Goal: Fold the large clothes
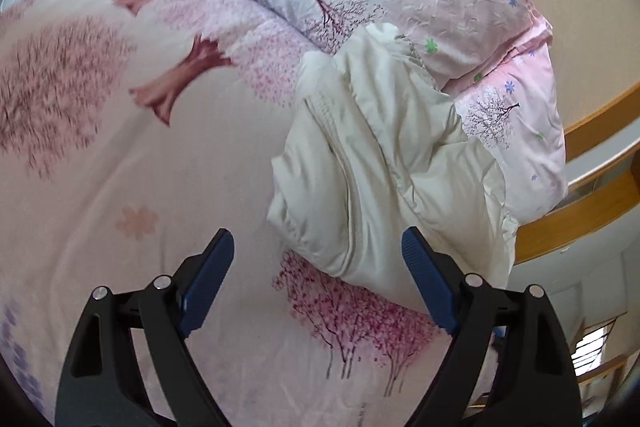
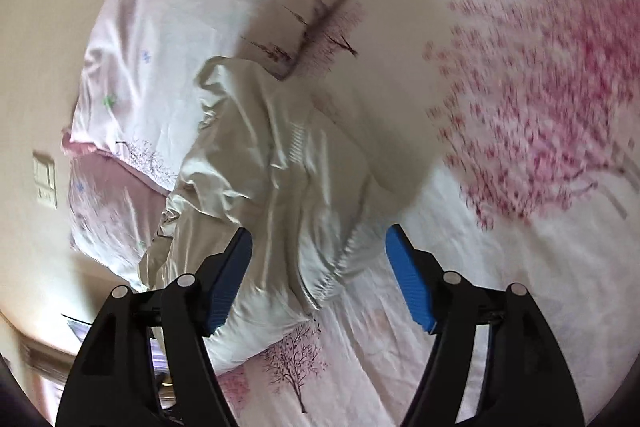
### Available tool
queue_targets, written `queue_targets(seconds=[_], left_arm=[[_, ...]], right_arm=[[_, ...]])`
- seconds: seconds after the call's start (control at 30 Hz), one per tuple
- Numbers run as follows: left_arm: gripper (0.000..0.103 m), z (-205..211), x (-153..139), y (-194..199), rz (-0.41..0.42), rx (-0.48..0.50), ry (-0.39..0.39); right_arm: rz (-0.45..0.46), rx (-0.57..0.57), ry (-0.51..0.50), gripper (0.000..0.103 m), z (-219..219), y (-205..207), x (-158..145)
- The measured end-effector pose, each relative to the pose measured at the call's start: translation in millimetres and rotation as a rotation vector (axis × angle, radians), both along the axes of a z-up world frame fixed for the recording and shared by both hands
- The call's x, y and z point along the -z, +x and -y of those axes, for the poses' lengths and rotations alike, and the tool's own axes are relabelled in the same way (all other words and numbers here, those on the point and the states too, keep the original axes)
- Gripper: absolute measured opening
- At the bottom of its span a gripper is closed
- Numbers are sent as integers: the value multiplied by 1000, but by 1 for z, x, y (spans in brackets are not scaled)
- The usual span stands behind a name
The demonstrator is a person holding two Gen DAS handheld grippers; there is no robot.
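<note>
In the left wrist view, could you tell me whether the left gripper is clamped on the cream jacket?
No, the left gripper stands open, its blue pads clear of the cream jacket on the bedsheet.

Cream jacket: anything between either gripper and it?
Nothing visible. The cream jacket lies crumpled on the floral bedsheet, just ahead of the open left gripper and the open right gripper.
</note>
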State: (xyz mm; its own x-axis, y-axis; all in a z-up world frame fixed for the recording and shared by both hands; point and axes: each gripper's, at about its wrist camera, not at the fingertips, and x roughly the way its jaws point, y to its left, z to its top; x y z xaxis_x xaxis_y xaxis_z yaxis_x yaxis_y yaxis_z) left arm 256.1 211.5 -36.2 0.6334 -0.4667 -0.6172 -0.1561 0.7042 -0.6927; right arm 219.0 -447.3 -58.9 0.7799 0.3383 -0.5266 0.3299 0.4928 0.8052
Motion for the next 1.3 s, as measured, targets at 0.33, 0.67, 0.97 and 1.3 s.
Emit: queue_targets(seconds=[0.33,0.67,0.97,1.3], left_arm=[[82,12,10,20,-27,-25,-69],[64,5,31,42,-37,-129,-205],[27,-2,15,39,51,-139,-230],[23,-23,-9,-1,117,-134,-230]], right_arm=[[-11,-4,154,71,-5,15,24],[54,-5,167,49,-10,29,28],[164,-14,84,24,-19,23,2],[242,-87,44,22,-40,-8,-21]])
